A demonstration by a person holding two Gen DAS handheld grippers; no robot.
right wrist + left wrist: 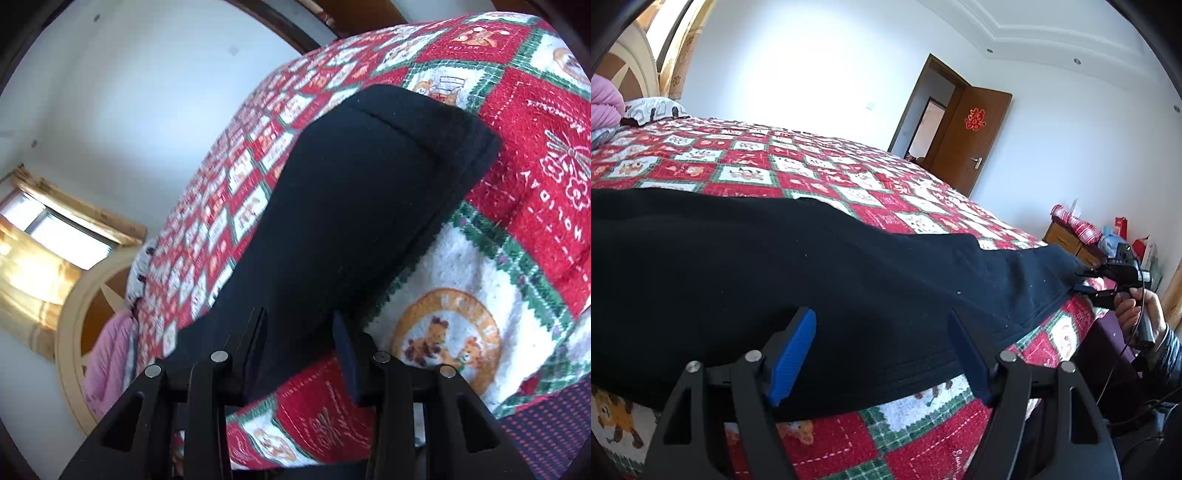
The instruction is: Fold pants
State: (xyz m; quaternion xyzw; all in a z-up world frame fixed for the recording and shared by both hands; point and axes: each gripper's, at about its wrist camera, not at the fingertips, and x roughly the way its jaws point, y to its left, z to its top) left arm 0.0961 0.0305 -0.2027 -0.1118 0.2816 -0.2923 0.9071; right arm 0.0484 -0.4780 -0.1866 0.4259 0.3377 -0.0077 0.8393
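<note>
Two hand-held grippers work at one pair of black pants [812,280], which lies stretched along the near edge of the bed [827,162] on a red, green and white patchwork quilt [923,443]. From the left wrist view, the left hand-held gripper [882,354] has its two blue-padded fingers [792,358] spread wide at the edge of the dark cloth, nothing pinched between them; only this view shows the right hand-held gripper [1087,282] from outside, far off at the other end of the pants, held in the person's right hand [1137,314], its tips at the fabric's corner, though whether they actually pinch the cloth is too small to tell. It alone also shows one open brown door [971,144] bearing a red paper ornament [975,119], and a low cabinet [1067,240] piled with small things. The right wrist view looks the other way along the pants [351,206]: its own fingers [345,354] stand moderately apart with the dark cloth between them, the hemmed, folded end of the garment ahead, and one curtained window [55,236] beyond. Quilt writing readable there includes "HOLIDAY" [554,206]
</note>
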